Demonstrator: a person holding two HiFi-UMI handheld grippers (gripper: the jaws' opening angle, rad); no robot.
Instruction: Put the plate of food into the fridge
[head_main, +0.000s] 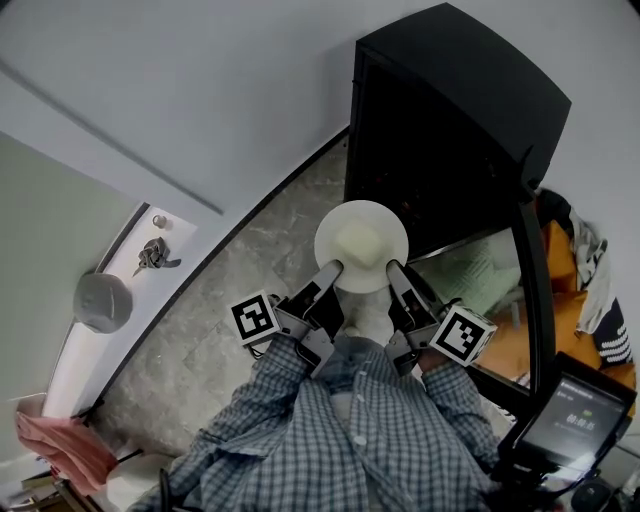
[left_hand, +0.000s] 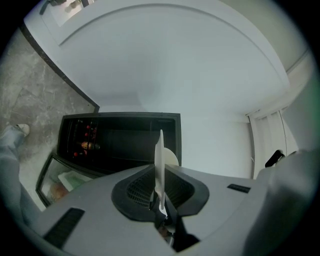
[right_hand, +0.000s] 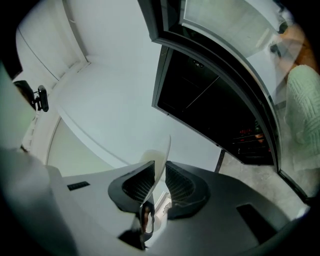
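Fridge (head_main: 455, 120): black, door open, interior dark, contents hard to make out.
Plate (head_main: 388, 222): white, held in front of the fridge opening, above the floor (head_main: 250, 270).
Left gripper (head_main: 332, 270): clamped on the plate's near-left rim.
Right gripper (head_main: 394, 270): clamped on its near-right rim.
Food (head_main: 358, 240): pale lump at plate centre, kind unclear.

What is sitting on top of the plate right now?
One pale, rounded lump of food sits at the centre of the plate. What kind of food it is cannot be told. The left gripper and right gripper clamp the near rim, covering it there.
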